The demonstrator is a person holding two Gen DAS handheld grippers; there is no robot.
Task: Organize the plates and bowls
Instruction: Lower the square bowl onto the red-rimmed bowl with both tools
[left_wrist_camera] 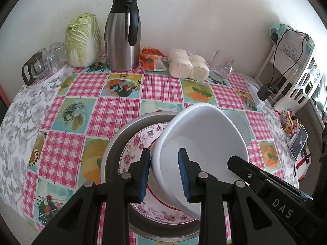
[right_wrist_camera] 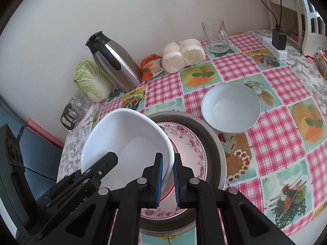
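Both grippers clamp the tilted white bowl (left_wrist_camera: pixel 204 143) rim, left gripper (left_wrist_camera: pixel 164 175) at 9 o'clock, right gripper (right_wrist_camera: pixel 168 180) at 3, above floral plate (right_wrist_camera: pixel 192 143) in metal pan (right_wrist_camera: pixel 214 143) on counter (right_wrist_camera: pixel 276 122).

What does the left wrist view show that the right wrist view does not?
Only the left wrist view: a phone standing at the table's right edge.

Only the right wrist view: the second white bowl in full, resting on the tablecloth beside the metal pan.

Both: the tilted white bowl, gripped at its rim by the left gripper and right gripper above the flowered plate, plus thermos and cabbage.
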